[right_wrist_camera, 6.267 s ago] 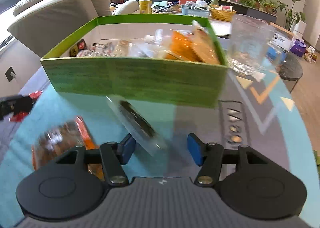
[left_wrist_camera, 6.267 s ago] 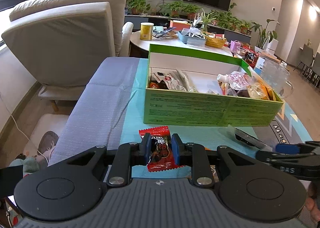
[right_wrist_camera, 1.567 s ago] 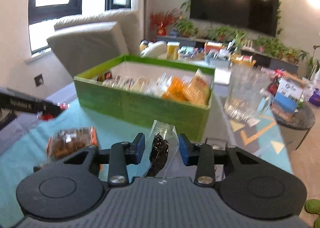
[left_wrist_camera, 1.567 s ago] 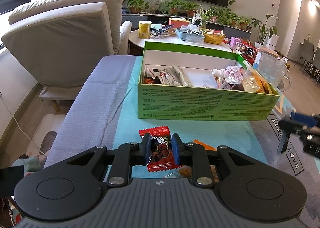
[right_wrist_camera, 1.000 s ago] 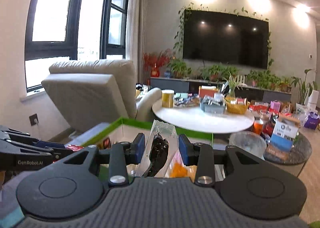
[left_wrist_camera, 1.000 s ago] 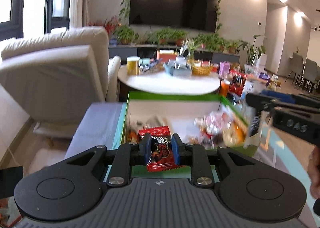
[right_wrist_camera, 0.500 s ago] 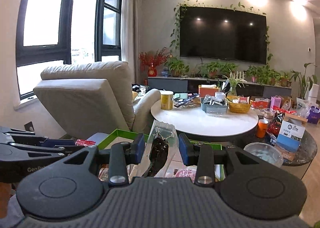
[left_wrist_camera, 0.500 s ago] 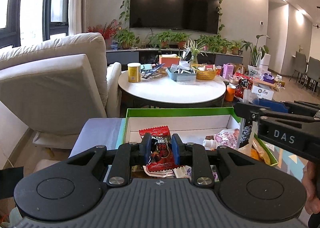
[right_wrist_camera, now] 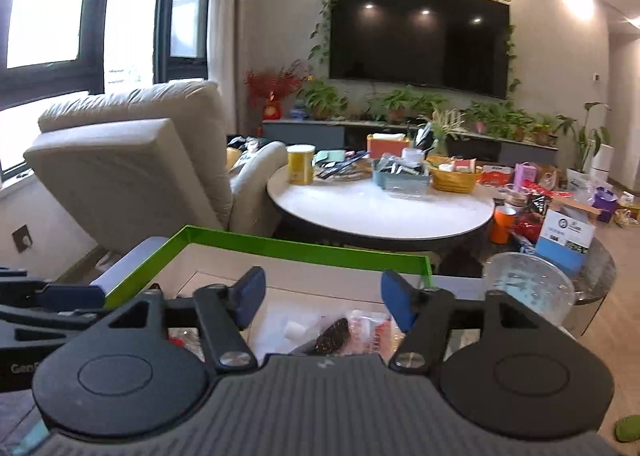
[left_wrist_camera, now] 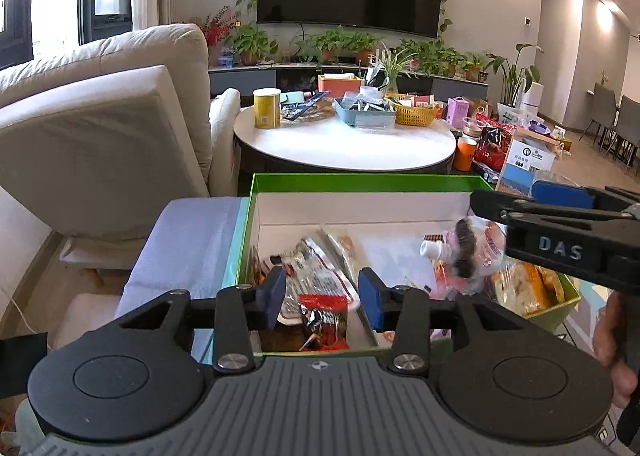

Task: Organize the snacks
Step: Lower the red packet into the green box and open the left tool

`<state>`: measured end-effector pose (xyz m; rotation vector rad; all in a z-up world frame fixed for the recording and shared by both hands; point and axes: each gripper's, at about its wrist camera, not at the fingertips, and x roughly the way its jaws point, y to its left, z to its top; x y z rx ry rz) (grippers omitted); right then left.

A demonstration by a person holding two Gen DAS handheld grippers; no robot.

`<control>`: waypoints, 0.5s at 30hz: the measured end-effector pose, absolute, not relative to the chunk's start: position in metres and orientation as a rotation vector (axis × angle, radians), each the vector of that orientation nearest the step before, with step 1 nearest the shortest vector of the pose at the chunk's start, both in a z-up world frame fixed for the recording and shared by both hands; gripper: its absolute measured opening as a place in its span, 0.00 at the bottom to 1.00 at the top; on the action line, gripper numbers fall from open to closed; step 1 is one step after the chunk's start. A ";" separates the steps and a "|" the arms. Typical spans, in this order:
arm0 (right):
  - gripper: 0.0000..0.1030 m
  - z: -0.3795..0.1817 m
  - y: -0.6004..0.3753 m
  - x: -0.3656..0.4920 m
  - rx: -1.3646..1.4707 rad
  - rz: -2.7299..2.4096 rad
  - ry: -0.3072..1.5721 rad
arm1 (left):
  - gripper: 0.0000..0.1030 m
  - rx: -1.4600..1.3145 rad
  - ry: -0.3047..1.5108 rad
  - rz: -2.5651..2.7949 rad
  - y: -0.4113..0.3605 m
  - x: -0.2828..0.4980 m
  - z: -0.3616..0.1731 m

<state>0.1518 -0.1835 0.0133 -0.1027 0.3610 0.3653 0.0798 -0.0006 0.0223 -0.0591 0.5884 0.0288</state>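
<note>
A green box (left_wrist_camera: 360, 179) with a white inside holds several snack packets. My left gripper (left_wrist_camera: 322, 294) is open above its near left part, and the red packet (left_wrist_camera: 322, 320) lies loose in the box below the jaws. My right gripper (right_wrist_camera: 322, 298) is open over the box (right_wrist_camera: 280, 243); the clear packet with a dark snack (right_wrist_camera: 332, 334) lies in the box beneath it. That packet also shows in the left wrist view (left_wrist_camera: 466, 252), below the right gripper's black body (left_wrist_camera: 560, 232).
A grey cloth (left_wrist_camera: 192, 240) covers the surface left of the box. A beige recliner (left_wrist_camera: 100, 128) stands at left. A round white table (left_wrist_camera: 344, 140) with a yellow can, baskets and clutter stands behind. A clear glass jug (right_wrist_camera: 528, 288) stands right of the box.
Both grippers have opened over the box. The red packet has dropped from the left gripper and the clear dark-snack packet from the right; both now lie in the box.
</note>
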 end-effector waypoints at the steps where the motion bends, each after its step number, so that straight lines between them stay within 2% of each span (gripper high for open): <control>1: 0.42 0.014 -0.186 0.148 -0.106 0.370 0.362 | 0.37 -0.062 0.592 0.028 -0.001 0.077 0.022; 9: 0.42 0.013 -0.201 0.112 -0.144 0.370 0.347 | 0.37 -0.034 0.611 -0.089 -0.014 0.036 0.023; 15: 0.43 0.000 -0.227 0.089 -0.112 0.333 0.400 | 0.37 -0.127 0.717 -0.205 -0.027 -0.003 0.011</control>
